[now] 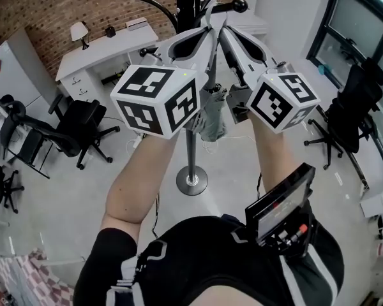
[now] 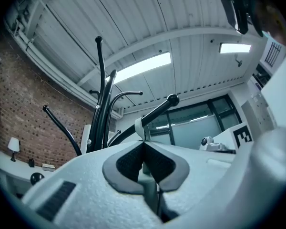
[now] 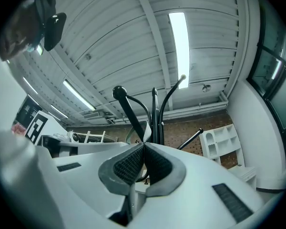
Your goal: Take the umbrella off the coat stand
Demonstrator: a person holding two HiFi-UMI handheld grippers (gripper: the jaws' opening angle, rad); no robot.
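Head view: left gripper [image 1: 207,29] and right gripper [image 1: 225,32] are both pinching the strap [image 2: 139,127] looping over the coat stand [image 1: 191,150] hook [image 2: 156,110]; umbrella [image 1: 212,118] is hanging directly below the jaws.

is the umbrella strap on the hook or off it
On: the strap loops around the hook arm, just above the shut jaws of the left gripper.

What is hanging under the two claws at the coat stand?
A folded grey umbrella hangs there beside the stand's pole. Its strap runs up into the left claw and right claw. Its upper end is hidden behind them.
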